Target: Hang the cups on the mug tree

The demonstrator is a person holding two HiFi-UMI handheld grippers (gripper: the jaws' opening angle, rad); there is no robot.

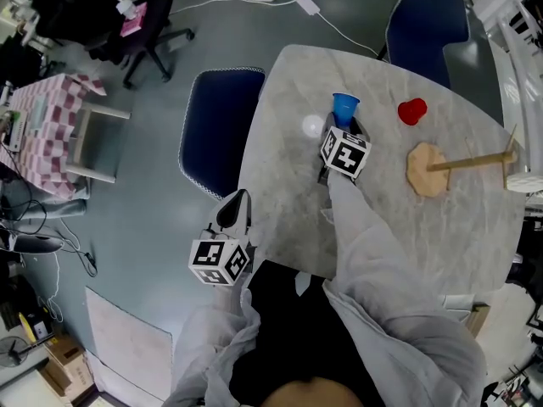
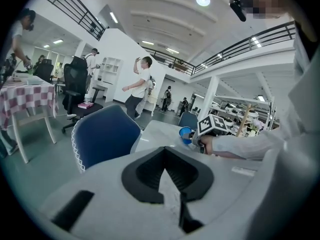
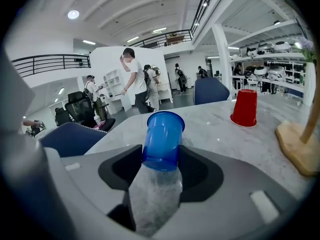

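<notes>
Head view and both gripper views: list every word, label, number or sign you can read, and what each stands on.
No words or numbers can be read in any view.
Right marker cube: black-and-white square patterns, no letters.
Left marker cube: the same.
Blue cup and red cup: plain, no print.
White tab beside the jaws: nothing legible.

**A tall, open hall around us**

We look down on a grey floor [image 1: 161, 202]. A blue chair [image 1: 216, 130] stands against the marble table [image 1: 458, 227] (a second blue chair [image 1: 427, 19] sits behind it). Further off are a checked-cloth table [image 1: 47, 130] and a black office chair [image 1: 140, 24]. A white column [image 2: 211, 96] meets a railed mezzanine [image 2: 260, 36] under round ceiling lights [image 2: 203, 0].
</notes>
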